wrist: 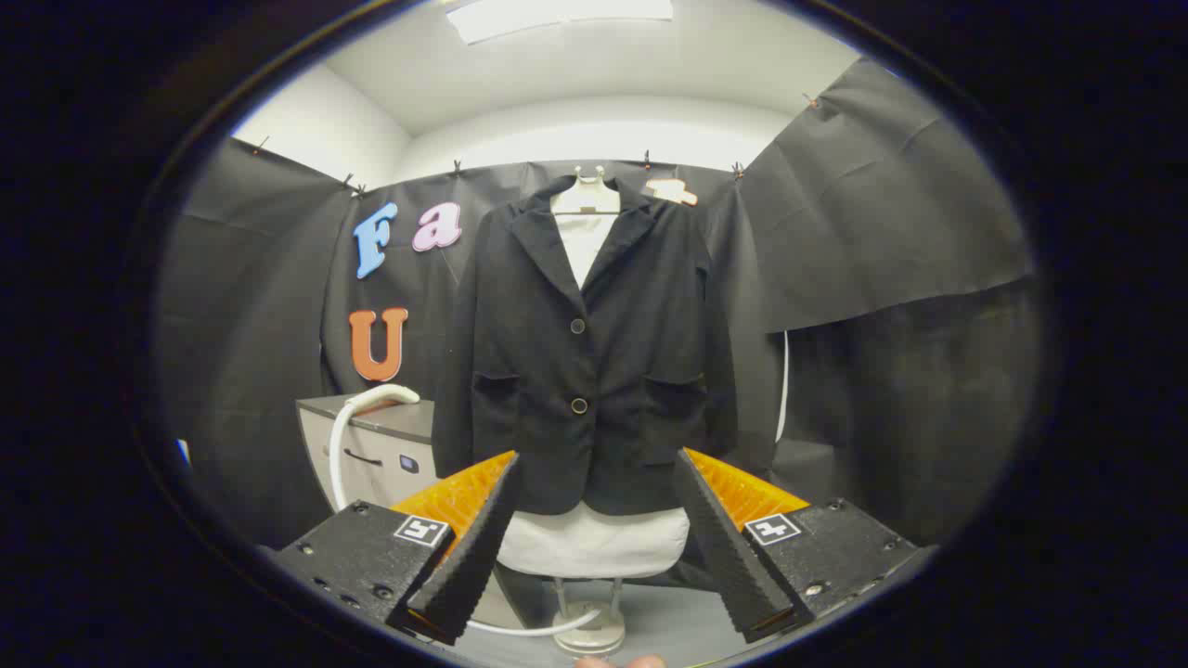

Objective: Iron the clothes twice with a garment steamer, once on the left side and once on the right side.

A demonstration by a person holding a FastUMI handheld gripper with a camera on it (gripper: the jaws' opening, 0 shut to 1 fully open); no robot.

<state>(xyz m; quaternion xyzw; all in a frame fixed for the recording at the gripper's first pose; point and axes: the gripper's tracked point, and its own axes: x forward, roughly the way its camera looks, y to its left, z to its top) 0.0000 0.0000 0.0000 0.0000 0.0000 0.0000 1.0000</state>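
The black jacket [587,353] hangs buttoned on a white mannequin form [594,543] at twelve o'clock, straight beyond the gripper [599,468]. Its jaws stand wide and hold nothing. At ten o'clock a white hose [345,436] arcs over a grey cabinet [376,445] beside the jacket.

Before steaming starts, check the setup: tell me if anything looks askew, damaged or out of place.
Nothing stands out. The black jacket hangs straight and buttoned on its white form, beyond the open, empty tongs. The white hose arches over the grey cabinet beside the jacket, with no visible kinks.
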